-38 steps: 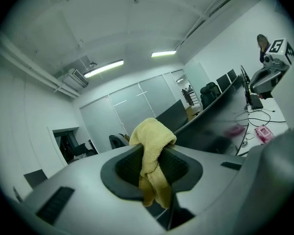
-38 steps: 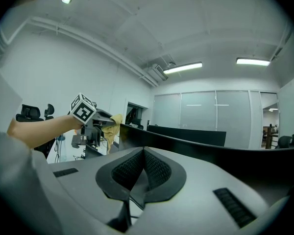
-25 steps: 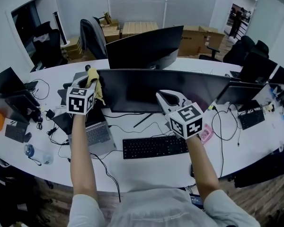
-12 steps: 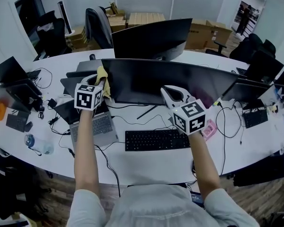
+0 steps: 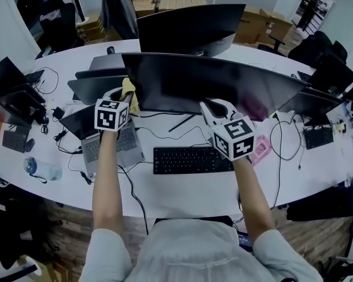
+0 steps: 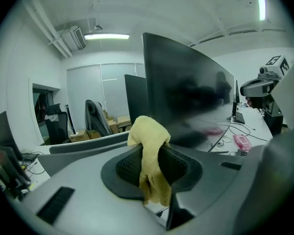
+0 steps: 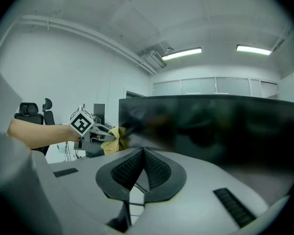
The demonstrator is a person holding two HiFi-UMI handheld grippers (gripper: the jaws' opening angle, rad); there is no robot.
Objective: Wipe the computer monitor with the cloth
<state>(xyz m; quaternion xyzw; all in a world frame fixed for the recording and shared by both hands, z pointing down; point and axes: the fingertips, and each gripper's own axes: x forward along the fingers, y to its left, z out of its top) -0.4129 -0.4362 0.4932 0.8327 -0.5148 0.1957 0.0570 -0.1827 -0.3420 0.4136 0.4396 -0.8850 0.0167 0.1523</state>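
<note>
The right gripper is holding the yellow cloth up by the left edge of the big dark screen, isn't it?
Not quite. It is the left gripper that holds the yellow cloth by the left edge of the big dark screen. The left gripper view shows the cloth pinched between its fingers; the right gripper is shut on nothing.

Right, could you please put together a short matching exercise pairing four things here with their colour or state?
Things:
1. cloth
2. keyboard
3. right gripper
4. laptop

States:
A. black, on the desk below the monitor
B. fingers shut, nothing between them
C. yellow, clamped in the left gripper
D. open, left of the keyboard

Pairs: 1-C, 2-A, 3-B, 4-D
</note>
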